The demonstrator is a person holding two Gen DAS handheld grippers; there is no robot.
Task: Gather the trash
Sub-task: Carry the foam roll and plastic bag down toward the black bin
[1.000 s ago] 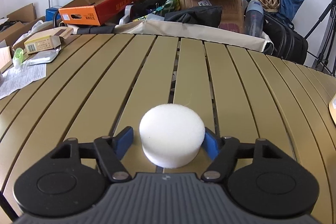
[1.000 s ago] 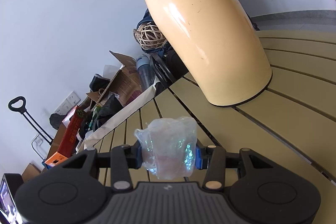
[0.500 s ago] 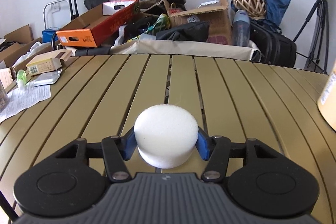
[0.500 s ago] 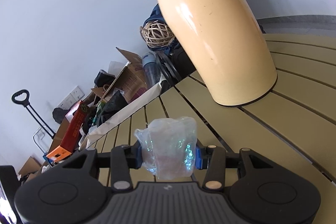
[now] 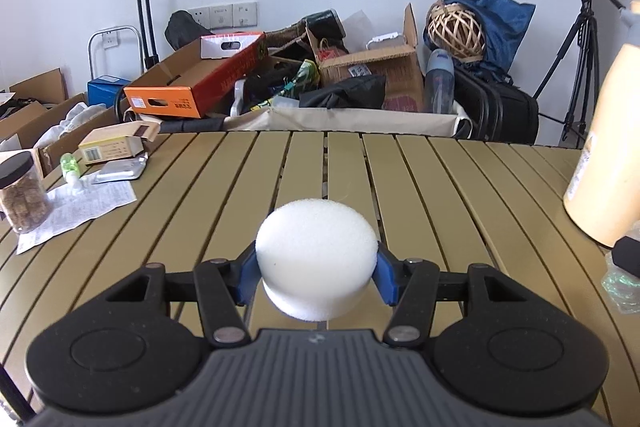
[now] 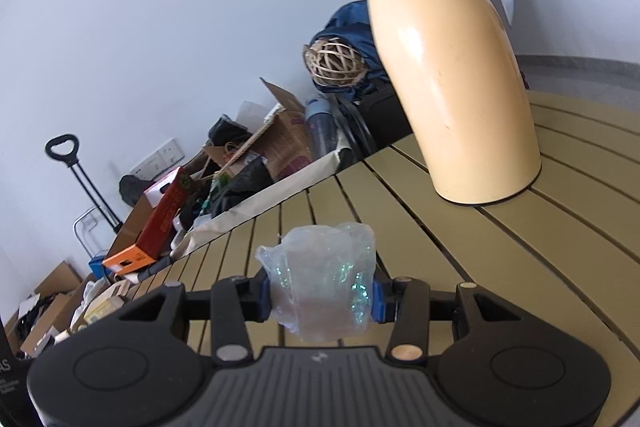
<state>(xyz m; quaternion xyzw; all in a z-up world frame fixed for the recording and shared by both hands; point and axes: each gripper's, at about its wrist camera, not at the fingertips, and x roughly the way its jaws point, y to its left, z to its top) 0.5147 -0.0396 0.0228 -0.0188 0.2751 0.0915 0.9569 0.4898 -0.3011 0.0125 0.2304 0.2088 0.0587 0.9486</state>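
A slatted olive table (image 5: 420, 187) runs toward a white wall heaped with cardboard boxes and bags.

In the left wrist view, the left gripper (image 5: 316, 273) is clamped on a round white foam puck (image 5: 316, 255), its blue pads pressed into the puck's flanks after the jaws have just been closing, and the puck appears clear of the slats. At ten o'clock sit a printed sheet (image 5: 80, 207), a small carton (image 5: 112, 147) and a jar (image 5: 22, 191); at three o'clock a cream jug shows only its flank.

In the right wrist view, the right gripper (image 6: 320, 297) grips a crumpled clear plastic wrapper (image 6: 322, 283) between its pads. The whole thermos jug (image 6: 452, 67), grey collar and handle, stands at one o'clock, while the leftover litter is out of sight here.

Both pieces seem picked up; the next move likely calls for carrying them to a bin, which neither view shows.
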